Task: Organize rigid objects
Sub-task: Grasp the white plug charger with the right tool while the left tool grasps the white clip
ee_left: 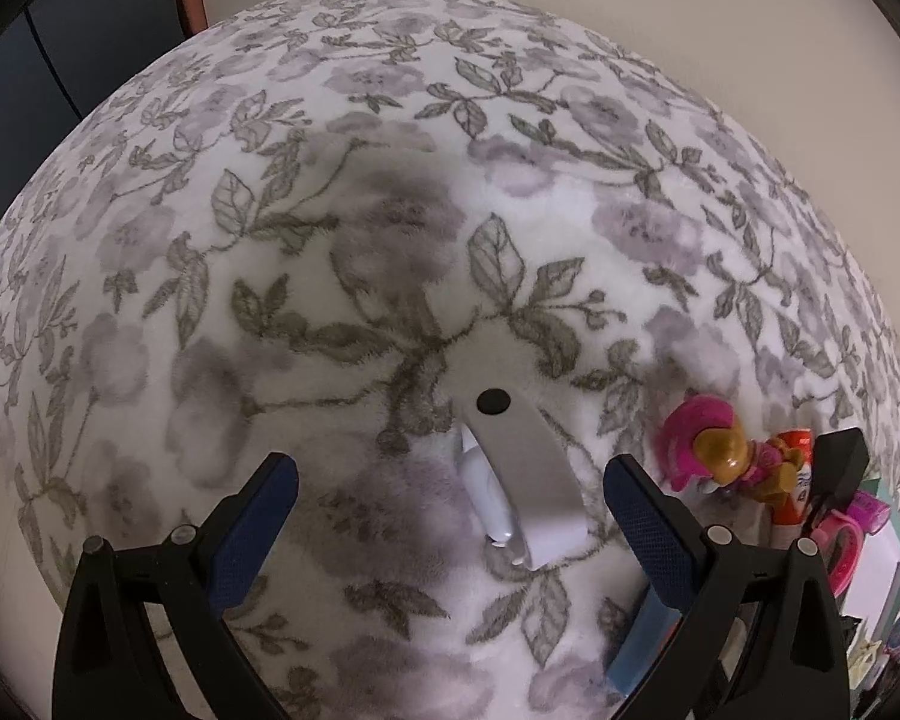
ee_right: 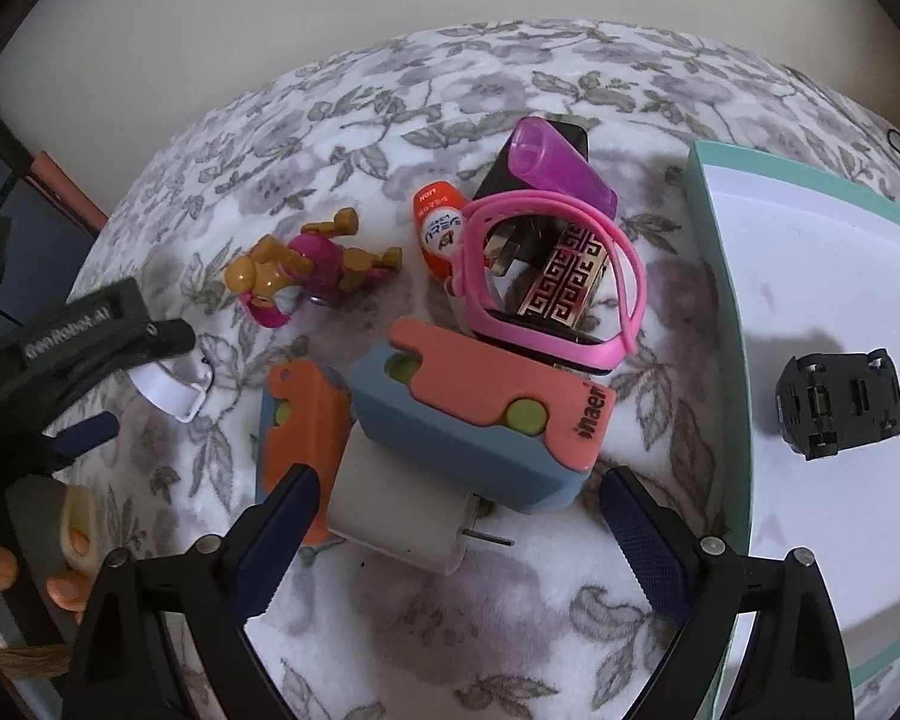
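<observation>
Both grippers empty, jaws wide apart. Left gripper [ee_left: 450, 507] hangs over a white curved clip-like piece [ee_left: 525, 480] lying alone on the floral blanket [ee_left: 390, 120], between its fingers but untouched. Right gripper [ee_right: 459, 510] is over the pile: nearest is a white plug adapter [ee_right: 396, 516], with a blue-and-salmon case [ee_right: 480, 414] resting on it and a smaller orange one [ee_right: 303, 420] at its left. Farther: pink watch strap [ee_right: 546, 276], patterned gold-black block [ee_right: 561, 276], orange tube [ee_right: 441, 228], purple cap [ee_right: 561, 168], toy figure [ee_right: 312, 267] at left. Teal-edged tray [ee_right: 705, 240] on the right holds only one black part [ee_right: 837, 411]. Judgement: barely started, nearly everything left to sort.
</observation>
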A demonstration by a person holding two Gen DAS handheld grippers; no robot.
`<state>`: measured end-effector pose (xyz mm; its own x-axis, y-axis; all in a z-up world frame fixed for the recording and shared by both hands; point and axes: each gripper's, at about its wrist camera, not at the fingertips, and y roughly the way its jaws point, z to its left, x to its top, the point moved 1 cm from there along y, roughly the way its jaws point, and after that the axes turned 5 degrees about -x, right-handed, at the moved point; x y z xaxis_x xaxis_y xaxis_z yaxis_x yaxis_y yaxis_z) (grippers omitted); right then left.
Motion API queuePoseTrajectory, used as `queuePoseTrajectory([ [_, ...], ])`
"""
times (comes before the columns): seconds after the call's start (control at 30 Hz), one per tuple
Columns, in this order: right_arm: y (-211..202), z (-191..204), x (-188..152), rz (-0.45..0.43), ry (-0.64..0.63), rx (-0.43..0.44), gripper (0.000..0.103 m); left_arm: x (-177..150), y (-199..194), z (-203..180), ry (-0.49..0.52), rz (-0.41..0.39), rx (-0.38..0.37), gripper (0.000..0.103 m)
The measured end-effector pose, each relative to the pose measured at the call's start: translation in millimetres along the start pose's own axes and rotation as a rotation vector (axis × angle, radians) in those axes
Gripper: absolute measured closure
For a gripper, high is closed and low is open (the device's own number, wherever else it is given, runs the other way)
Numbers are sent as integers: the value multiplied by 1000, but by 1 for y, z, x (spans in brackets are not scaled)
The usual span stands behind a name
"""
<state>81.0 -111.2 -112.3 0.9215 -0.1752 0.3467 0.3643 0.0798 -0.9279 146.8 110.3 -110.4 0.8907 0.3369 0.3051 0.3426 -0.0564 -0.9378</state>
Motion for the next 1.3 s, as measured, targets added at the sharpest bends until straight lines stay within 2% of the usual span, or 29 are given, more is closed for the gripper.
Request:
queuePoseTrajectory([
  [0.07,0,0,0,1,-7,3,11,-1,3,-2,5,3,-11,8],
  [0.13,-1,-1,0,1,-17,-2,15,-1,5,-2,10,8,-23,22],
  [0.17,-2,-1,0,2,-20,2,18,-2,7,-2,10,18,-39,32],
  [0.23,-4,-3,0,4,-17,17,24,-2,7,-3,10,15,-53,36],
  [0.33,-6,-3,-1,8,-20,41,37,-5,5,-7,27,13,-85,53],
  [0.37,-6,-3,-1,12,-19,55,38,-7,5,-9,34,16,-94,60],
  [0.4,-7,-4,-2,16,-19,60,38,-7,5,-12,43,19,-101,63],
  [0.6,-10,-8,-7,35,-27,67,38,-9,5,-14,50,39,-102,63],
  [0.8,-13,-16,-10,64,2,85,38,-14,-7,-8,46,22,-65,64],
  [1.1,-32,-26,-13,76,45,97,38,-15,-53,-12,58,-77,-107,64],
  [1.3,-56,-33,-8,31,63,138,38,-18,-83,-28,90,-143,-148,64],
])
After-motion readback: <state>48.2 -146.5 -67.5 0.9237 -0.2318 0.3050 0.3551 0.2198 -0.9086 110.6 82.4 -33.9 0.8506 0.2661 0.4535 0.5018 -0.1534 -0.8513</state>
